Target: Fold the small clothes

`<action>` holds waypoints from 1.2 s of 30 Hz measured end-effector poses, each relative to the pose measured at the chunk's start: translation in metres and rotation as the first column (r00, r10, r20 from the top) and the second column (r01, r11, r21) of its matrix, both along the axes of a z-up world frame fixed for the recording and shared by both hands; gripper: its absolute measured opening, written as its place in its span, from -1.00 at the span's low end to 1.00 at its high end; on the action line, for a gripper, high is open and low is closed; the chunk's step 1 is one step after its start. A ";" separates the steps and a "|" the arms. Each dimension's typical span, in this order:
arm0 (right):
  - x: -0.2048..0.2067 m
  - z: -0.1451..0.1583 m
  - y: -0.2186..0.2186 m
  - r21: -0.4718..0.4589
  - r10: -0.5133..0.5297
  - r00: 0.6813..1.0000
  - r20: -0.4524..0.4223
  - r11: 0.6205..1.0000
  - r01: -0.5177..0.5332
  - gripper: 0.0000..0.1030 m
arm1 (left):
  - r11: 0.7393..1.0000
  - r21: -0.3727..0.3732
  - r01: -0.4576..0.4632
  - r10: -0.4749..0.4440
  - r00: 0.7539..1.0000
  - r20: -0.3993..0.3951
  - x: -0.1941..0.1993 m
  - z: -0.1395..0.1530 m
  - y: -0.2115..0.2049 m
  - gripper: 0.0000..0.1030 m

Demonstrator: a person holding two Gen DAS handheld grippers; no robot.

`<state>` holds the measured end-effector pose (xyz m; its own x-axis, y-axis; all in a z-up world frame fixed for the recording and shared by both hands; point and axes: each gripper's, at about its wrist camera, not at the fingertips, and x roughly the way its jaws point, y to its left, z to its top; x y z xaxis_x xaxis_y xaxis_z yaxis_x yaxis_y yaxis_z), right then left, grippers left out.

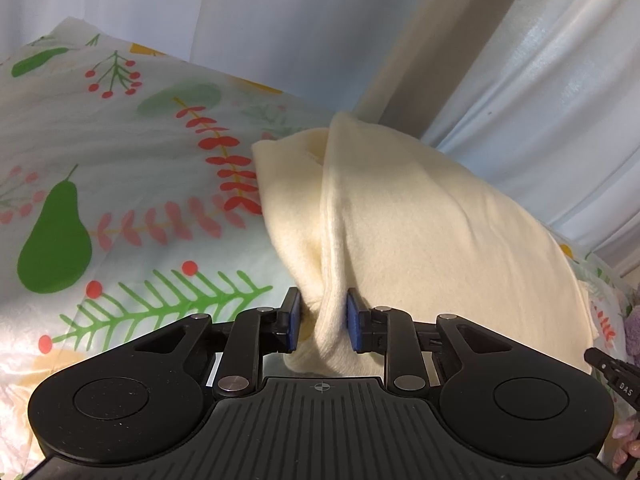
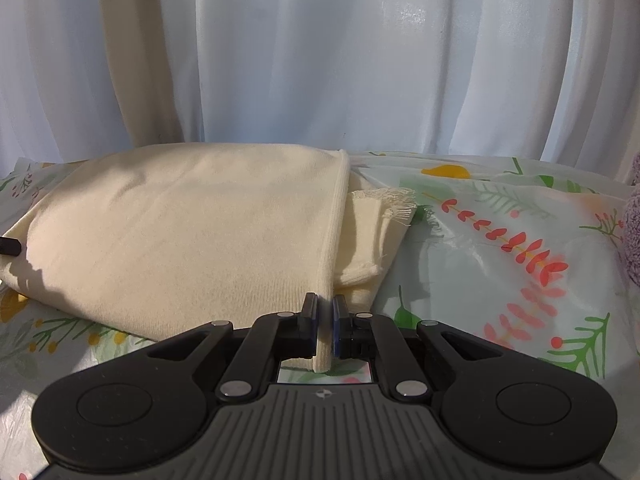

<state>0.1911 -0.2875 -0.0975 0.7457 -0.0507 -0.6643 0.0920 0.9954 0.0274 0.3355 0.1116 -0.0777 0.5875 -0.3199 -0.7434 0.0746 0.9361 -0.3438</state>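
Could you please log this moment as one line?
left gripper: shut on cream garment | right gripper: shut on its edge | surface: patterned sheet

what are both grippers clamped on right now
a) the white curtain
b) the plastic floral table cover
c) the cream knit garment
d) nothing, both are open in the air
c: the left gripper pinches a bunched fold of the cream knit garment, and the right gripper is closed on that garment's near corner edge, while the floral cover lies flat beneath and the curtain hangs behind.
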 end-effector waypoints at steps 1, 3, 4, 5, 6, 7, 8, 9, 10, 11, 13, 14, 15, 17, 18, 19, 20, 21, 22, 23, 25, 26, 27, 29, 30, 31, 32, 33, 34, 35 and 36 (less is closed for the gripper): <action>0.000 0.001 0.000 -0.002 -0.003 1.000 0.000 1.000 0.003 -0.85 | 1.000 -0.006 -0.003 0.003 1.000 -0.005 0.000 0.000 0.001 -0.44; -0.003 0.005 -0.001 0.005 -0.011 1.000 0.008 1.000 0.011 -0.77 | 1.000 -0.029 -0.013 0.012 1.000 -0.020 0.000 -0.001 0.006 -0.36; -0.005 0.007 -0.001 0.003 -0.017 1.000 0.023 1.000 0.017 -0.67 | 0.999 -0.051 -0.016 0.014 0.999 -0.029 0.000 -0.003 0.011 -0.33; -0.006 0.010 -0.001 -0.001 -0.019 0.999 0.039 1.000 0.019 -0.65 | 0.997 -0.075 -0.021 0.019 0.999 -0.036 0.000 -0.004 0.015 -0.28; -0.009 0.014 0.000 -0.001 -0.018 0.998 0.064 1.000 0.018 -0.62 | 0.994 -0.101 -0.030 0.025 0.999 -0.044 0.000 -0.005 0.020 -0.20; -0.010 0.018 0.002 0.005 -0.014 0.996 0.091 1.000 0.014 -0.58 | 0.991 -0.127 -0.035 0.028 0.998 -0.054 0.001 -0.007 0.024 -0.18; -0.011 0.023 0.005 0.012 -0.003 0.992 0.122 1.000 0.001 -0.55 | 0.988 -0.152 -0.039 0.029 0.997 -0.065 0.002 -0.010 0.028 -0.18; -0.011 0.028 0.010 0.016 0.014 0.988 0.152 1.000 -0.017 -0.49 | 0.982 -0.183 -0.045 0.032 0.997 -0.072 0.003 -0.012 0.031 -0.17; -0.010 0.033 0.016 0.026 0.032 0.983 0.179 0.999 -0.037 -0.46 | 0.976 -0.214 -0.048 0.032 0.996 -0.080 0.005 -0.014 0.034 -0.17; -0.008 0.035 0.022 0.036 0.048 0.979 0.196 0.998 -0.056 -0.45 | 0.968 -0.247 -0.050 0.029 0.996 -0.090 0.007 -0.016 0.036 -0.17; 0.000 0.040 0.040 0.070 0.085 0.970 0.226 0.992 -0.103 -0.45 | 0.948 -0.307 -0.081 0.049 0.993 -0.111 0.011 -0.020 0.039 -0.16; 0.006 0.040 0.048 0.089 0.110 0.969 0.223 0.987 -0.132 -0.45 | 0.936 -0.341 -0.091 0.052 0.991 -0.123 0.013 -0.022 0.041 -0.16; 0.012 0.038 0.061 0.112 0.141 0.968 0.208 0.980 -0.167 -0.45 | 0.919 -0.379 -0.107 0.059 0.989 -0.137 0.015 -0.026 0.043 -0.15; 0.021 0.035 0.082 0.127 0.174 0.966 0.190 0.972 -0.200 -0.46 | 0.896 -0.424 -0.128 0.070 0.986 -0.149 0.019 -0.030 0.046 -0.15; 0.026 0.031 0.097 0.120 0.200 0.965 0.172 0.968 -0.222 -0.47 | 0.888 -0.441 -0.131 0.070 0.986 -0.153 0.020 -0.032 0.048 -0.15; 0.030 0.028 0.107 0.114 0.217 0.963 0.160 0.965 -0.237 -0.52 | 0.882 -0.452 -0.135 0.070 0.985 -0.157 0.021 -0.033 0.049 -0.15; 0.035 0.024 0.119 0.111 0.238 0.960 0.149 0.960 -0.256 -0.58 | 0.874 -0.466 -0.140 0.070 0.984 -0.165 0.023 -0.034 0.050 -0.15; 0.038 0.020 0.128 0.106 0.251 0.958 0.136 0.958 -0.266 -0.66 | 0.866 -0.477 -0.147 0.072 0.982 -0.172 0.023 -0.035 0.052 -0.16; 0.040 0.016 0.136 0.101 0.256 0.959 0.120 0.958 -0.268 -0.68 | 0.860 -0.487 -0.152 0.072 0.981 -0.179 0.024 -0.036 0.053 -0.16; 0.044 0.012 0.141 0.101 0.256 0.961 0.108 0.959 -0.267 -0.71 | 0.855 -0.497 -0.151 0.069 0.981 -0.180 0.024 -0.037 0.055 -0.16; 0.047 0.004 0.150 0.116 0.259 0.963 0.078 0.957 -0.267 -0.80 | 0.853 -0.504 -0.136 0.056 0.984 -0.171 0.024 -0.038 0.055 -0.07; 0.048 0.001 0.153 0.122 0.258 0.964 0.070 0.957 -0.265 -0.80 | 0.845 -0.517 -0.136 0.055 0.984 -0.169 0.024 -0.039 0.056 0.05; 0.047 0.000 0.154 0.124 0.257 0.964 0.068 0.957 -0.264 -0.80 | 0.819 -0.557 -0.136 0.049 0.984 -0.169 0.025 -0.041 0.059 0.32; 0.048 -0.001 0.155 0.120 0.267 0.961 0.071 0.954 -0.274 -0.80 | 0.792 -0.593 -0.142 0.044 0.983 -0.177 0.026 -0.041 0.061 0.53; 0.049 -0.001 0.155 0.119 0.271 0.960 0.071 0.953 -0.278 -0.80 | 0.802 -0.581 -0.138 0.042 0.983 -0.176 0.029 -0.039 0.059 0.53; 0.049 0.000 0.156 0.121 0.273 0.959 0.073 0.952 -0.281 -0.80 | 0.814 -0.568 -0.123 0.033 0.986 -0.166 0.032 -0.037 0.056 0.53; 0.050 0.002 0.155 0.123 0.272 0.959 0.074 0.952 -0.280 -0.80 | 0.825 -0.553 -0.114 0.029 0.987 -0.160 0.033 -0.035 0.054 0.53; 0.050 0.003 0.154 0.125 0.272 0.959 0.077 0.952 -0.280 -0.80 | 0.834 -0.541 -0.106 0.025 0.988 -0.156 0.035 -0.033 0.051 0.52; 0.050 0.003 0.154 0.127 0.270 0.959 0.082 0.952 -0.279 -0.80 | 0.845 -0.525 -0.100 0.024 0.988 -0.151 0.035 -0.032 0.049 0.35; 0.050 0.004 0.154 0.130 0.267 0.960 0.086 0.952 -0.277 -0.80 | 0.859 -0.502 -0.099 0.026 0.988 -0.151 0.036 -0.031 0.047 0.17; 0.051 0.003 0.156 0.132 0.264 0.960 0.088 0.953 -0.274 -0.80 | 0.877 -0.470 -0.099 0.024 0.986 -0.163 0.039 -0.031 0.044 -0.15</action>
